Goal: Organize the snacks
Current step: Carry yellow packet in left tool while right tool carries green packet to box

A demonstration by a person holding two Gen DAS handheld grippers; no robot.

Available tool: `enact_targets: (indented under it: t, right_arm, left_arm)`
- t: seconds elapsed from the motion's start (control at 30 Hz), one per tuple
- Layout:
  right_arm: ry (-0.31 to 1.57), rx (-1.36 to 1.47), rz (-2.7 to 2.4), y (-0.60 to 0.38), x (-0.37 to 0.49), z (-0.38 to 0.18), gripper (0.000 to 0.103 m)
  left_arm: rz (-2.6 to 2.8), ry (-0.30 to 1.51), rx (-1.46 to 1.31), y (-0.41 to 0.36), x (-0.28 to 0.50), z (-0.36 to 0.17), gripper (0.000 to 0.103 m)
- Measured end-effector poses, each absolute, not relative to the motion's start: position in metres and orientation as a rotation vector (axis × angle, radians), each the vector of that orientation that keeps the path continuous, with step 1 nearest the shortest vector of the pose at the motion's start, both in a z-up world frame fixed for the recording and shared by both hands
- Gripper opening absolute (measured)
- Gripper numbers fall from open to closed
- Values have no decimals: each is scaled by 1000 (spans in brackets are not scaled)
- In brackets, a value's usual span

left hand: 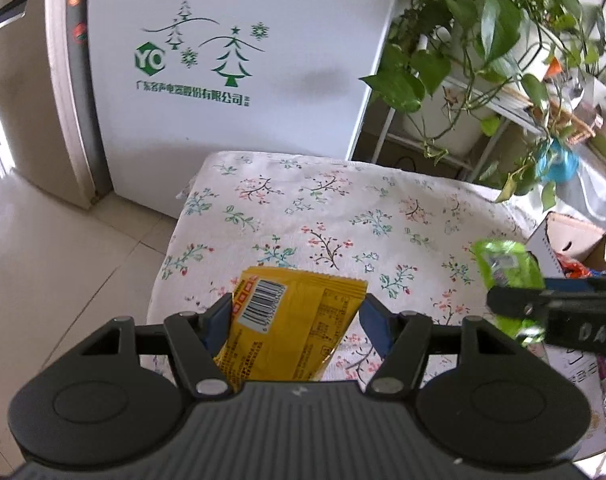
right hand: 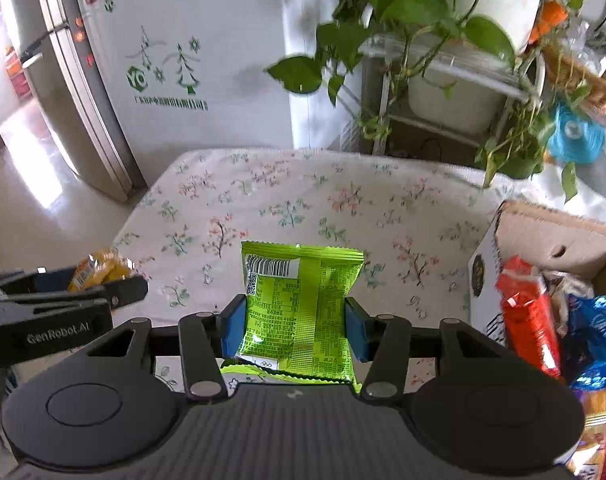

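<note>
Left wrist view: the left gripper (left hand: pixel 297 320) is clamped on a yellow packet (left hand: pixel 291 320), whose barcode end juts past the blue pads toward frame centre, tilted to the left, above the floral cloth (left hand: pixel 303 208) of the table. At the right edge of this view the right gripper (left hand: pixel 515 304) shows side-on with a green packet (left hand: pixel 503 264) in its jaws. Right wrist view: the right gripper (right hand: pixel 295 324) is clamped on the green packet (right hand: pixel 299 300), which stands upright between the blue pads, barcode uppermost, lower centre of the frame. At lower right an open carton (right hand: pixel 551 232) holds red and blue snack packs; the left gripper (right hand: pixel 123 286), with the yellow packet (right hand: pixel 103 268), lies at the left edge. A white fridge (left hand: pixel 231 40) and a plant (left hand: pixel 483 32) fill the upper frame.
</note>
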State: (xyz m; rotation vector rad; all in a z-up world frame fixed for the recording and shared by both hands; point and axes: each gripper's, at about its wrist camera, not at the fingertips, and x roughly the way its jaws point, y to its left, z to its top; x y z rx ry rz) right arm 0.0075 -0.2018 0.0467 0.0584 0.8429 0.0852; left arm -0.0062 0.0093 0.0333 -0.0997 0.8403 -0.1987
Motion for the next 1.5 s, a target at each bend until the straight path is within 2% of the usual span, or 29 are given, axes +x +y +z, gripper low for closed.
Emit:
enact_targets:
  t: [0.63,1.5]
  right_arm:
    - [688,197,-7,-272,-48,90,57]
    - [583,424,-207,-387,-114,102,57]
  left_arm:
    - [-268,831,-157,-28,-53,49,66]
    - [-537,786,-145,-171,-56,92,66]
